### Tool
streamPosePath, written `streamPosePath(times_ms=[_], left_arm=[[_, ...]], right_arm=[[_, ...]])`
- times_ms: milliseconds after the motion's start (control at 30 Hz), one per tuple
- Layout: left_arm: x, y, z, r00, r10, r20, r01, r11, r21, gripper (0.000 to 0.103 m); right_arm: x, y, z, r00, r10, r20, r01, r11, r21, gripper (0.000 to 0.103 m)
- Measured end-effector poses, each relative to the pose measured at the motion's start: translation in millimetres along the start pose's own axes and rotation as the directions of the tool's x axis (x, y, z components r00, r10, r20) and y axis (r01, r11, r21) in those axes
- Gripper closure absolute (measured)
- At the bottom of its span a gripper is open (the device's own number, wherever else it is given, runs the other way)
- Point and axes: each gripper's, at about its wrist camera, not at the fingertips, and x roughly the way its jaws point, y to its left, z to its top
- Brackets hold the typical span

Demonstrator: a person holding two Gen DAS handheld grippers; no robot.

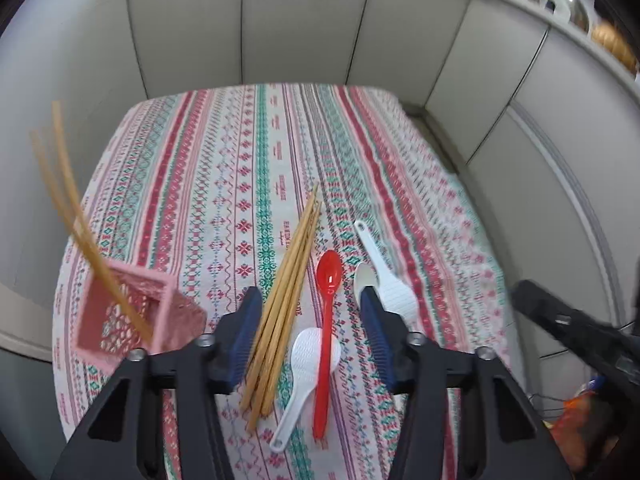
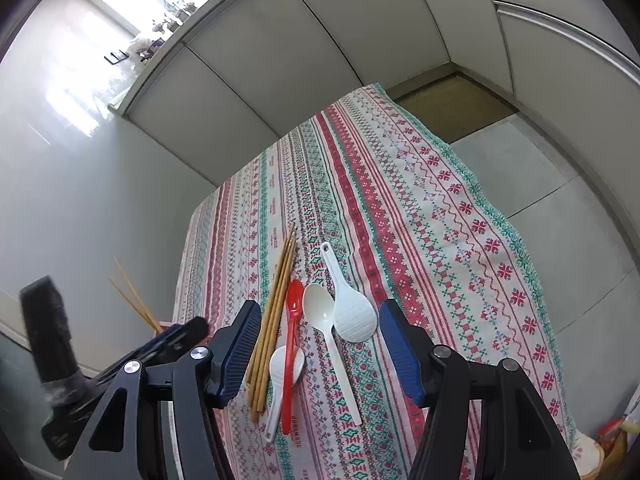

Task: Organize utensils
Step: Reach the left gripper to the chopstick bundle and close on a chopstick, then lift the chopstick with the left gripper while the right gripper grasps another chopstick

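Observation:
Several wooden chopsticks (image 1: 288, 300) (image 2: 276, 320) lie bundled on the striped tablecloth (image 1: 224, 184). Beside them lie a red spoon (image 1: 328, 320) (image 2: 294, 340), whose handle crosses a small white rice paddle (image 1: 312, 356) (image 2: 280, 372), then a white spoon (image 1: 366, 276) (image 2: 324, 320) and a larger white paddle (image 1: 384, 276) (image 2: 352, 308). A pink lattice basket (image 1: 132, 320) at the left holds upright chopsticks (image 1: 68, 208) (image 2: 132, 296). My left gripper (image 1: 312, 336) hovers open over the bundle and red spoon. My right gripper (image 2: 318, 350) hangs open above the spoons.
Grey cabinet panels (image 1: 304, 20) wall in the table at the back and sides. The right gripper's body (image 1: 580, 328) shows at the right edge of the left wrist view; the left gripper (image 2: 172, 340) sits low left in the right wrist view. Tiled floor (image 2: 560, 216) lies to the right.

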Motion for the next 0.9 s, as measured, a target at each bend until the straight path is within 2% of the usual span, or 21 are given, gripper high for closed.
streamPosePath(times_ms=[100, 167, 367, 433, 500, 900], left_arm=[[35, 0, -2, 0.995, 0.085, -0.046, -0.083, 0.996, 0.033, 0.076], [54, 8, -6, 0.993, 0.095, -0.075, -0.094, 0.995, 0.019, 0.083], [95, 15, -10, 0.98, 0.141, -0.138, -0.138, 0.99, 0.029, 0.084], [99, 13, -9, 0.982, 0.146, -0.124, -0.142, 0.989, 0.037, 0.085], [100, 12, -8, 0.98, 0.157, -0.125, -0.152, 0.987, 0.049, 0.094], [87, 17, -11, 0.991, 0.057, -0.121, -0.06, 0.998, -0.02, 0.097]], right_arm=[[-2, -1, 2, 1.0, 0.012, 0.005, -0.012, 1.0, 0.005, 0.041], [-3, -2, 2, 1.0, 0.012, 0.012, -0.012, 1.0, 0.012, 0.041], [-2, -7, 5, 0.999, 0.034, 0.012, -0.034, 0.999, 0.041, 0.041], [-3, -5, 5, 0.999, 0.04, 0.014, -0.041, 0.999, 0.035, 0.041], [-4, -4, 5, 0.999, 0.042, 0.015, -0.042, 0.999, 0.029, 0.041], [-4, -4, 5, 0.999, 0.05, 0.02, -0.05, 0.998, 0.032, 0.042]])
